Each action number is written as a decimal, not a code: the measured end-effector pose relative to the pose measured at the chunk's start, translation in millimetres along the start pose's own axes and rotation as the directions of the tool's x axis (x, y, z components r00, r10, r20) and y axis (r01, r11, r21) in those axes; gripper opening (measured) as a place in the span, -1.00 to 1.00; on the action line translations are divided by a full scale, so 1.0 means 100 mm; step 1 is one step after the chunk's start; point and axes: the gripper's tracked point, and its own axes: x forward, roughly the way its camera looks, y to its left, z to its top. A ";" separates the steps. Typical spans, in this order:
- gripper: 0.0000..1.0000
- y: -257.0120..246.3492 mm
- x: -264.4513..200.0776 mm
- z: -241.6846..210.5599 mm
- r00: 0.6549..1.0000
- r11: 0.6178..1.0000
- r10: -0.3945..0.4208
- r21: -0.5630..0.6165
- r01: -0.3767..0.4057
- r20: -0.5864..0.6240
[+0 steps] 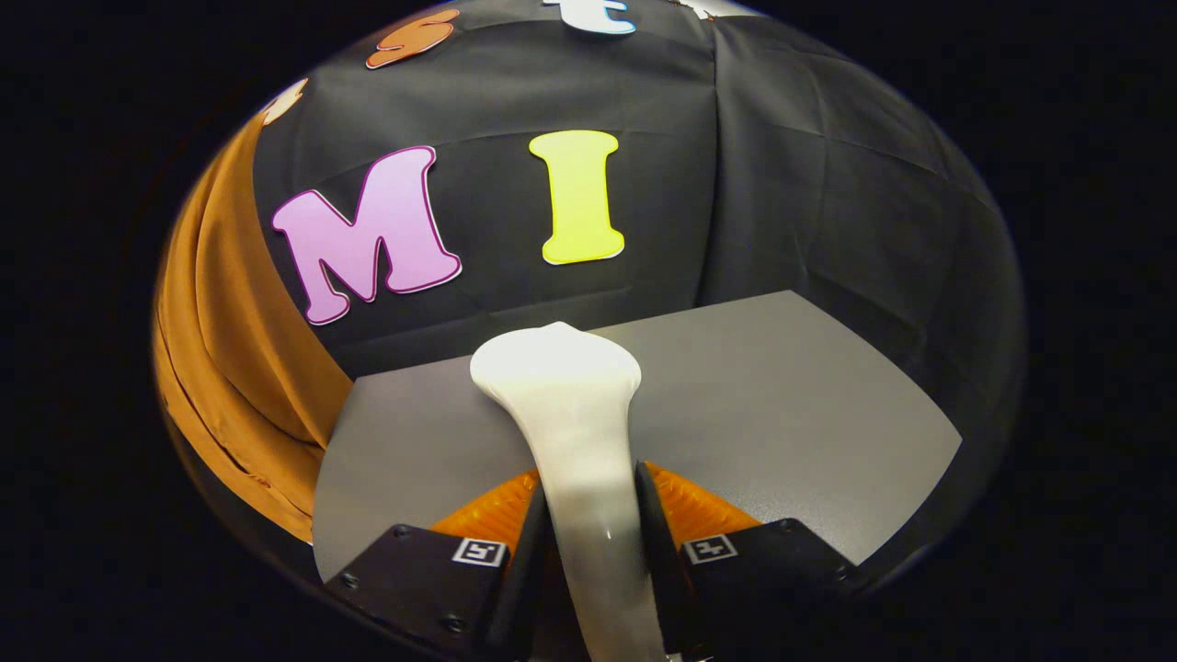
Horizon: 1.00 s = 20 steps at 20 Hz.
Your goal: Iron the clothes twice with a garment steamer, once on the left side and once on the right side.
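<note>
We saw the jaws pinching the white plastic garment steamer (575, 432) by its handle, over the grey desk (782, 386); orange draped cloth (230, 349) hung left of the desk.

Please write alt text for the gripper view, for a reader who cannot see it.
The claw is shut on a white garment steamer, whose head points ahead over a grey table. An orange-brown garment hangs beside the table, against the black booth wall.
</note>
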 end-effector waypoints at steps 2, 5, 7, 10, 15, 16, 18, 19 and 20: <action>0.01 0.03 -0.08 -0.01 1.000 1.000 0.023 0.006 -0.023 -0.003; -0.11 -0.04 -0.14 0.07 0.999 0.999 0.018 0.028 -0.019 0.041; -0.12 -0.06 -0.26 0.14 0.997 0.999 0.019 0.038 -0.022 0.072; -0.12 -0.03 -0.50 0.25 0.992 0.999 0.016 0.043 -0.021 0.128; -0.12 0.06 -0.88 0.28 0.983 0.998 0.004 0.060 -0.015 0.185; -0.13 0.08 -0.96 0.25 0.981 0.998 -0.006 0.062 -0.006 0.192; -0.13 0.15 -1.10 0.22 0.979 0.998 -0.026 0.059 0.014 0.201; -0.13 0.20 -1.17 0.22 0.977 0.998 -0.032 0.059 0.020 0.212; -0.13 0.26 -1.26 0.23 0.973 0.998 -0.038 0.056 0.026 0.226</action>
